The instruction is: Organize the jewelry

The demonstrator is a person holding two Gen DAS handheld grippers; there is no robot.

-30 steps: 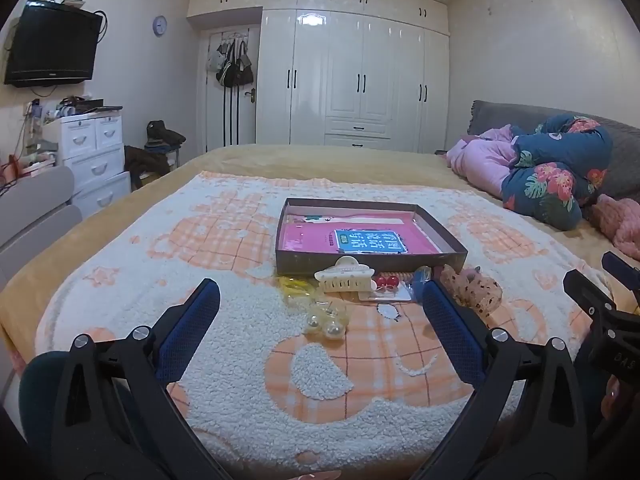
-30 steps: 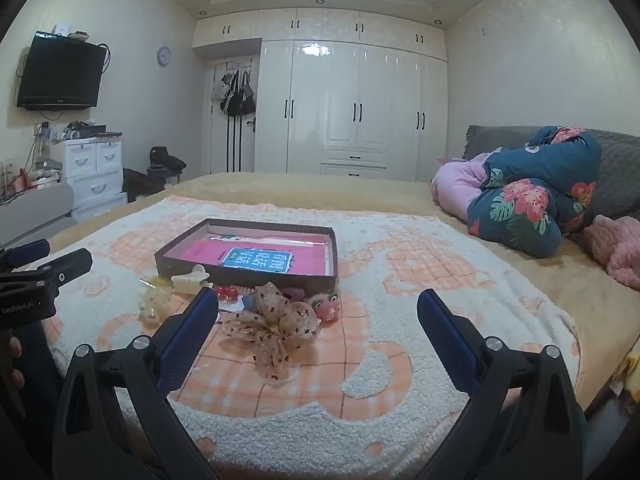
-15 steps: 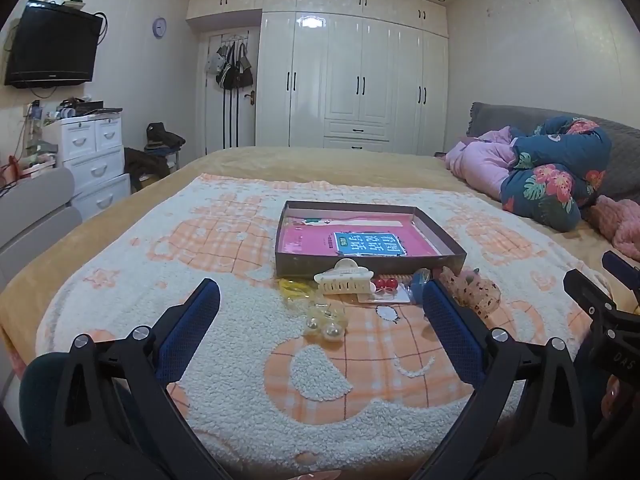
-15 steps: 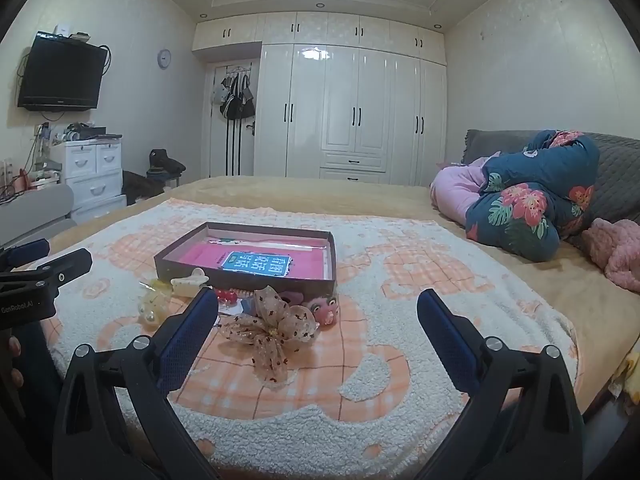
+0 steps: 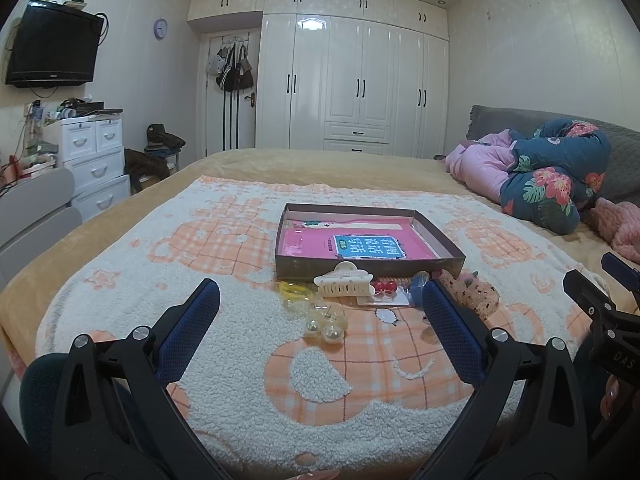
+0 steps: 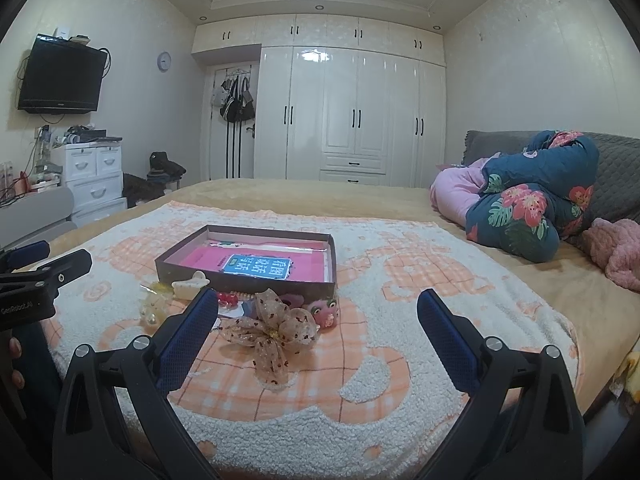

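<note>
Fingers (image 5: 450,322) of both grippers spread wide, empty; the pearl earrings (image 5: 326,326) lie just ahead between the left pair, nearer than the right (image 6: 318,330).

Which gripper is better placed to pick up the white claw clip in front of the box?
Left, probably. The white claw clip lies centred ahead of the open left gripper. In the right wrist view it sits left of the open right gripper.

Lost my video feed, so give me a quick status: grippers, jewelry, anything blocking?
Left gripper and right gripper open, empty. Hair accessories loose on blanket before the box. Nothing in the way.
</note>
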